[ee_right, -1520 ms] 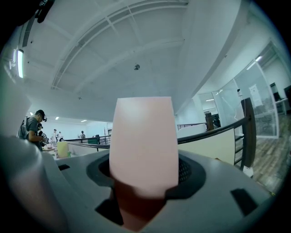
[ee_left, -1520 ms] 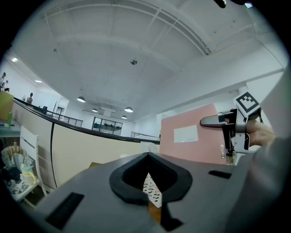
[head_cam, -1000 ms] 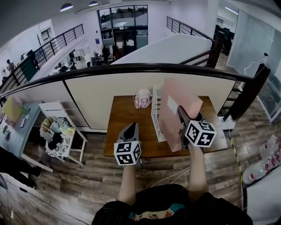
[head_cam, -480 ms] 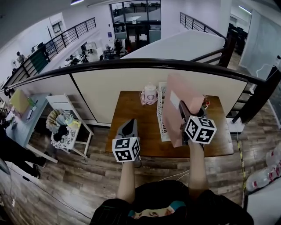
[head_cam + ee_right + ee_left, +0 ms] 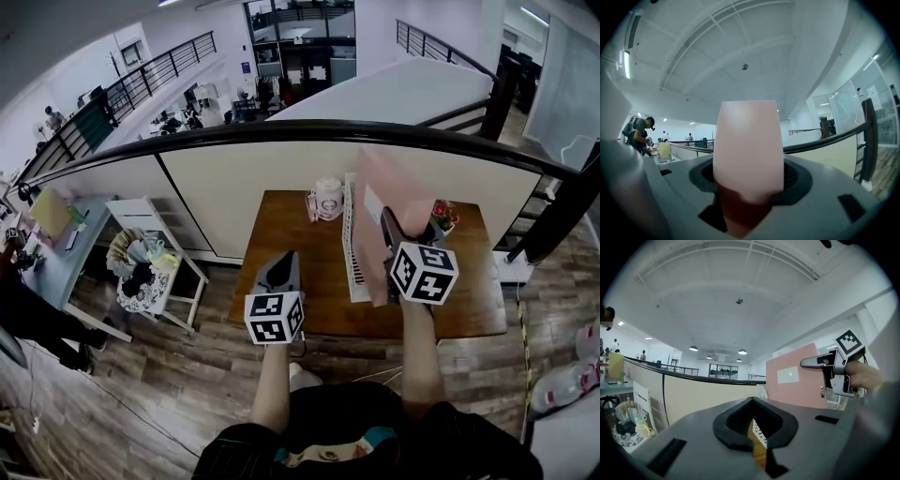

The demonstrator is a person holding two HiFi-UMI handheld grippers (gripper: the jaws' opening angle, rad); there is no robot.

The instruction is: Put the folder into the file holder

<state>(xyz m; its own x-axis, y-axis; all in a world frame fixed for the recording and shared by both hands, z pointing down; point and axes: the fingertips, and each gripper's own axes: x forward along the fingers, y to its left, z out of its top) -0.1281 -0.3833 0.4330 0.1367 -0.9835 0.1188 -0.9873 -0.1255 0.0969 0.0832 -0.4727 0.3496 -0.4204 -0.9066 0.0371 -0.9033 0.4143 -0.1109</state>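
A pink folder (image 5: 384, 202) stands nearly upright over the table, and my right gripper (image 5: 388, 223) is shut on its lower part. In the right gripper view the folder (image 5: 749, 140) fills the space between the jaws of that gripper (image 5: 749, 173). The white slotted file holder (image 5: 354, 246) stands on the table just left of and under the folder. My left gripper (image 5: 285, 261) hovers at the table's near left, shut and holding nothing. From the left gripper (image 5: 752, 401) I see the folder (image 5: 794, 376) and a strip of the holder (image 5: 760, 433).
The wooden table (image 5: 281, 234) backs onto a cream partition with a dark rail (image 5: 281, 136). A white and pink mug (image 5: 327, 199) stands at the back, and a small red plant (image 5: 442, 216) is behind the folder. A white chair (image 5: 150, 248) stands on the floor at the left.
The folder in my right gripper has turned more upright and edge-on and shifted slightly over the file holder. My left gripper has hardly moved.
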